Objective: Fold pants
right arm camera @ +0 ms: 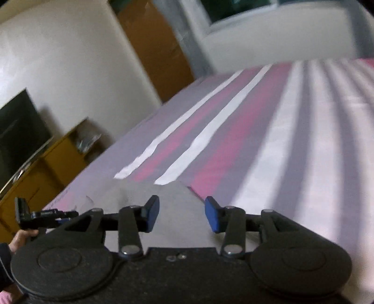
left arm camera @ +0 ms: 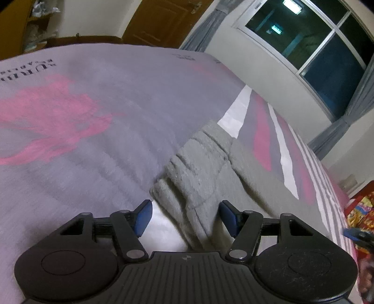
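Observation:
Grey fluffy pants point(left arm camera: 201, 168) lie bunched in folds on the bed cover point(left arm camera: 93, 117), running away to the upper right. My left gripper point(left arm camera: 187, 217) hovers low over their near end. Its blue pads point(left arm camera: 143, 217) stand apart with the fabric lying between them, and neither pad presses on it. In the right wrist view, which is blurred, a pale grey corner of the pants point(right arm camera: 152, 194) shows just ahead of my right gripper point(right arm camera: 182, 215). That gripper is open with nothing held. The left gripper point(right arm camera: 35, 215) also shows at that view's left edge.
The bed cover point(right arm camera: 280, 140) is grey with pink patches and white stripes. A wall with a dark window point(left arm camera: 315, 42) and curtains runs along its far side. A wooden door point(left arm camera: 163, 21) and a yellow cabinet point(right arm camera: 46, 163) stand beyond. A red patterned item point(left arm camera: 360, 210) lies at the bed's right edge.

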